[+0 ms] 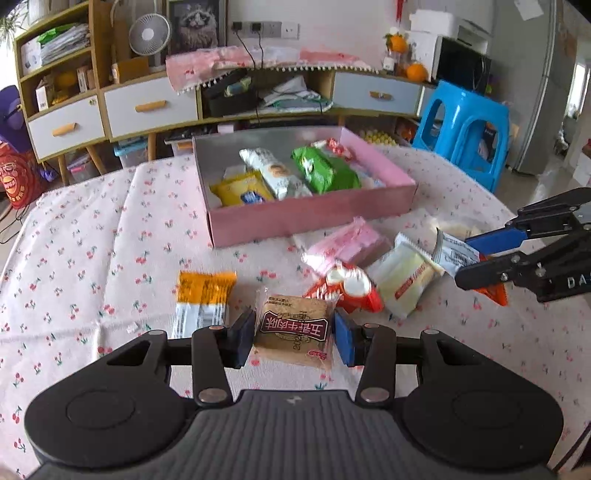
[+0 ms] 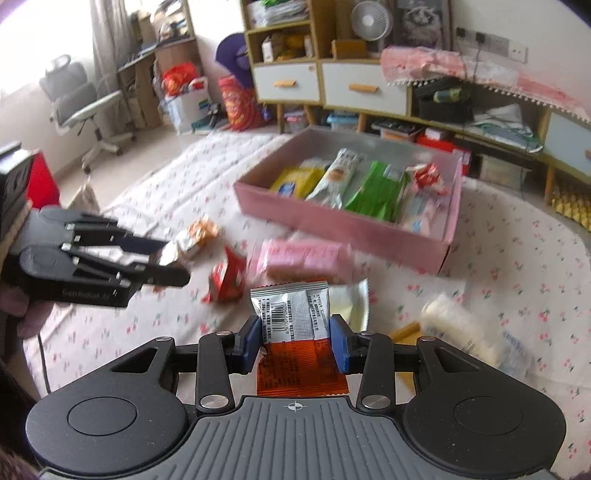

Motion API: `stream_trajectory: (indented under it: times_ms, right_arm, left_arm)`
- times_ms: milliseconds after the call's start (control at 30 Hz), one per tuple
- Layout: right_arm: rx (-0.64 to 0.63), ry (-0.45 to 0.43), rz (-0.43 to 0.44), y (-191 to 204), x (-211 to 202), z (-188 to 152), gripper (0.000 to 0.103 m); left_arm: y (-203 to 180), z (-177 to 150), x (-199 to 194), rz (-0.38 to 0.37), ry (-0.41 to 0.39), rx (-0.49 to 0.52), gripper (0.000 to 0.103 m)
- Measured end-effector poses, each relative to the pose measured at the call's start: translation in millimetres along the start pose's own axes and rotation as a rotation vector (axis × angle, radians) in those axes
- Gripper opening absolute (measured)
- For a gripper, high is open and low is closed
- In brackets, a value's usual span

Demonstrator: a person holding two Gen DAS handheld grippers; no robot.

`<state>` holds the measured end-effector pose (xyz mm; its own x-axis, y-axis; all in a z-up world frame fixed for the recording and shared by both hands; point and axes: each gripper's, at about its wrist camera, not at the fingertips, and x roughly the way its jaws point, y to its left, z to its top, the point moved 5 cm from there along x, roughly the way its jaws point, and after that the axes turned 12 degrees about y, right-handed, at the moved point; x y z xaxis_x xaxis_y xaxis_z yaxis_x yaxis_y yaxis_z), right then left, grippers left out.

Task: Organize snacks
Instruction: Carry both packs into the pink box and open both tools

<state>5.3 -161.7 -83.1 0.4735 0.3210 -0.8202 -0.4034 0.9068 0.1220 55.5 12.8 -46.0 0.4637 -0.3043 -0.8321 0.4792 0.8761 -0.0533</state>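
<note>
Brown snack packet (image 1: 291, 330) sits clamped in our left hand-held gripper (image 1: 293, 338), near of the pink box (image 1: 310, 218); our right hand-held gripper (image 2: 295, 339) pinches the orange-and-silver packet (image 2: 291, 314) above the worktop (image 1: 92, 266).

Blue plastic stool (image 1: 465, 125) at two o'clock; white desk fan (image 1: 149, 35) at eleven o'clock on a wooden cabinet (image 1: 147, 107); oranges (image 1: 416, 71) at one o'clock.

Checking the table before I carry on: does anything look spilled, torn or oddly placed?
Nothing looks spilled or torn. Loose packets simply lie scattered on the tablecloth in front of the pink box; the left gripper and right gripper each hold one.
</note>
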Motion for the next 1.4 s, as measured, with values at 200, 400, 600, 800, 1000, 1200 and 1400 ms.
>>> stream_trajectory:
  times_ms: [200,400,600,800,1000,1200,1400]
  right_arm:
    - [0.060,-0.060,-0.011,-14.9,-7.3,28.0,0.039]
    - [0.193,-0.089,-0.006,-46.2,-0.3,52.4,0.039]
    - [0.374,-0.126,0.041,-81.8,10.2,71.9,0.039]
    - [0.541,-0.142,0.030,-109.3,28.1,83.6,0.039]
    - [0.624,-0.125,0.019,-120.0,51.2,83.1,0.039]
    - [0.651,-0.146,0.032,-123.5,60.5,86.6,0.039]
    - [0.672,-0.152,0.018,-130.3,64.0,84.6,0.039]
  left_arm:
    - [5.8,17.2,-0.1,0.018,-0.026,-0.042,0.041]
    - [14.5,42.3,7.1,0.026,-0.029,-0.095,0.041]
    - [12.2,75.1,19.7,0.023,-0.043,-0.101,0.041]
    - [5.6,107.3,47.3,0.008,-0.034,-0.069,0.042]
    - [15.0,135.2,82.3,-0.119,-0.004,-0.160,0.042]
    - [26.0,147.8,108.8,-0.187,0.019,-0.290,0.042]
    - [28.9,157.7,114.1,-0.189,0.000,-0.304,0.042]
